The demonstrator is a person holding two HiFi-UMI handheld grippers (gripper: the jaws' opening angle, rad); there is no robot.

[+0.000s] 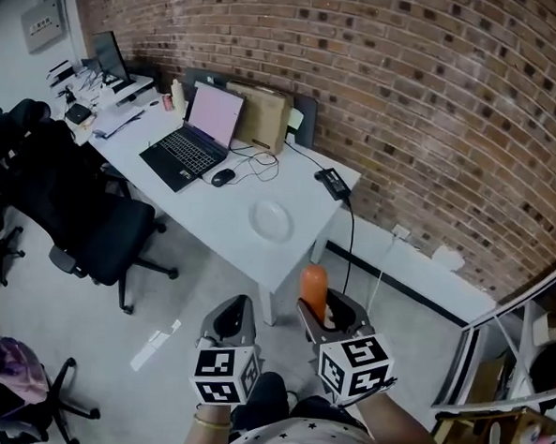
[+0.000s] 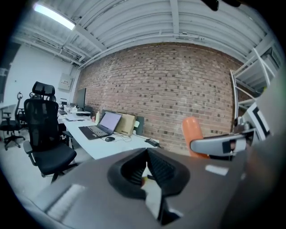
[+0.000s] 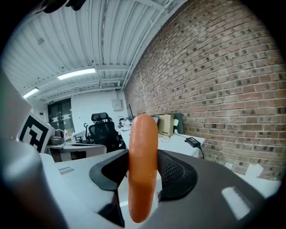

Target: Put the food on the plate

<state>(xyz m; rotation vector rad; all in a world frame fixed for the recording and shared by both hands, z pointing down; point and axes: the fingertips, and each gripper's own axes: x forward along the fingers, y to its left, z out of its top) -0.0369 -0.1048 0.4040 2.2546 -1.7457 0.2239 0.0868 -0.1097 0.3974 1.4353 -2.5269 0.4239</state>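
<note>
An orange sausage (image 1: pixel 313 286) stands upright between the jaws of my right gripper (image 1: pixel 324 313), which is shut on it. In the right gripper view the sausage (image 3: pixel 142 165) fills the gap between the ribbed pads. My left gripper (image 1: pixel 235 315) hangs beside it with its jaws together and nothing in them; its own view shows the tips (image 2: pixel 146 154) meeting, and the sausage (image 2: pixel 193 134) off to the right. Both grippers are held low over the floor, short of the white table (image 1: pixel 217 224). A pale round plate (image 1: pixel 272 220) lies near the table's closest corner.
On the table are an open laptop (image 1: pixel 194 138), a mouse (image 1: pixel 223 176), a cardboard box (image 1: pixel 264 117) and a black power adapter (image 1: pixel 334 182) with cables. A black office chair (image 1: pixel 99 229) stands left of the table. A brick wall runs behind.
</note>
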